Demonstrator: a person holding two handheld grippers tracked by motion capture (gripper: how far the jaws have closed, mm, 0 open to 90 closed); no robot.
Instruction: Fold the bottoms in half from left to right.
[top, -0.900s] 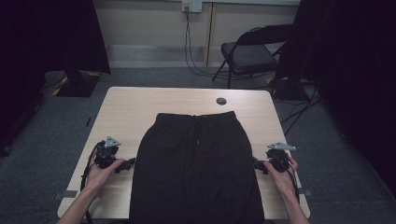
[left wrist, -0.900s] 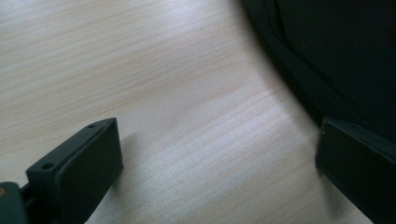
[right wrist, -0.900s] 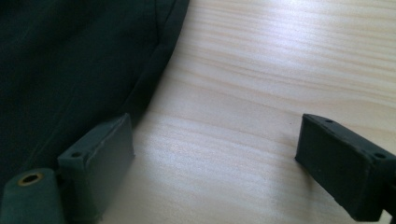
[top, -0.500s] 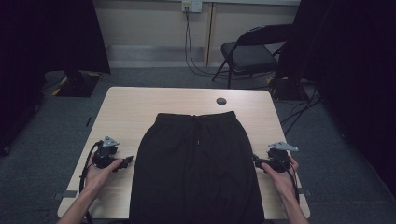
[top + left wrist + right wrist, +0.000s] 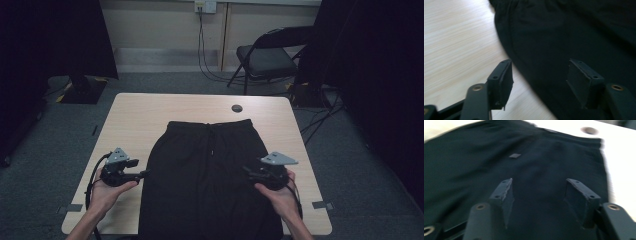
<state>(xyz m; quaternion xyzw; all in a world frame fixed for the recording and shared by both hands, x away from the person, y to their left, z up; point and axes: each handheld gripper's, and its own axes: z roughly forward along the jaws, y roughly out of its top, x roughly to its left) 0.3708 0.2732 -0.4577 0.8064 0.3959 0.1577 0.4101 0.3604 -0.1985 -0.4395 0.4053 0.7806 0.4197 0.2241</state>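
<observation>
A black pair of trousers (image 5: 207, 175) lies flat on the light wooden table (image 5: 150, 115), waistband and drawstring at the far end, legs running off the near edge. My left gripper (image 5: 144, 174) is open at the cloth's left edge. In the left gripper view, my left gripper (image 5: 540, 72) has one jaw over bare wood and the other over the trousers (image 5: 574, 37). My right gripper (image 5: 246, 171) is open, low over the right leg. In the right gripper view, my right gripper (image 5: 539, 192) has both jaws above the trousers (image 5: 474, 170), near a small label (image 5: 514, 155).
A round cable hole (image 5: 237, 108) sits in the table past the waistband. A folding chair (image 5: 265, 57) stands behind the table on the grey carpet. Bare wood lies left of the trousers and along the table's far side (image 5: 165, 105).
My right gripper has slid left from the table's right side onto the trousers. The left gripper has stayed almost in place at the cloth's left edge.
</observation>
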